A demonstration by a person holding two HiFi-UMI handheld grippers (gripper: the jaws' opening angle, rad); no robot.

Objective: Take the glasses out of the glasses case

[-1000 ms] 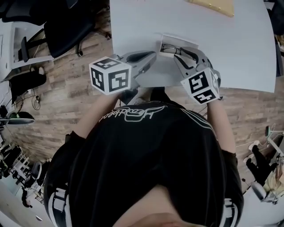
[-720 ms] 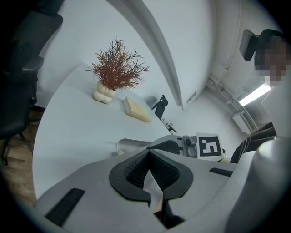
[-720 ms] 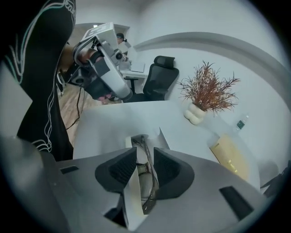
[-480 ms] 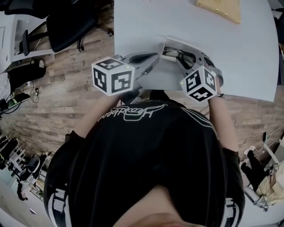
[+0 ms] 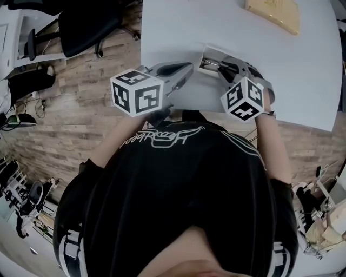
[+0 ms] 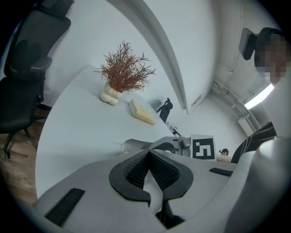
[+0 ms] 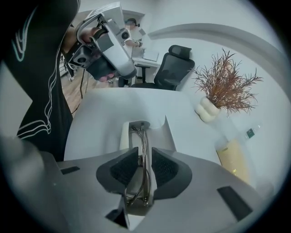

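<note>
A white glasses case (image 5: 208, 52) lies open near the table's front edge, also seen in the right gripper view (image 7: 125, 134). Thin metal-framed glasses (image 7: 144, 141) stick out of it. My right gripper (image 7: 144, 161) (image 5: 219, 67) is shut on the glasses' frame, with one pad on each side of the wire. My left gripper (image 6: 148, 159) (image 5: 183, 72) sits at the case's left side and is shut on a thin white flap (image 6: 153, 193) that looks like the case's lid. From the left gripper view, the right gripper (image 6: 182, 144) shows just beyond.
A yellow block (image 5: 273, 12) (image 7: 234, 157) lies at the table's far side. A dried plant in a white vase (image 6: 122, 77) (image 7: 223, 88) stands further back. A black office chair (image 5: 81, 30) stands on the wooden floor to the left. The table edge (image 5: 141, 59) runs close to my left gripper.
The right gripper has turned and shifted slightly up and left over the case while staying on the glasses. The left gripper has barely moved.
</note>
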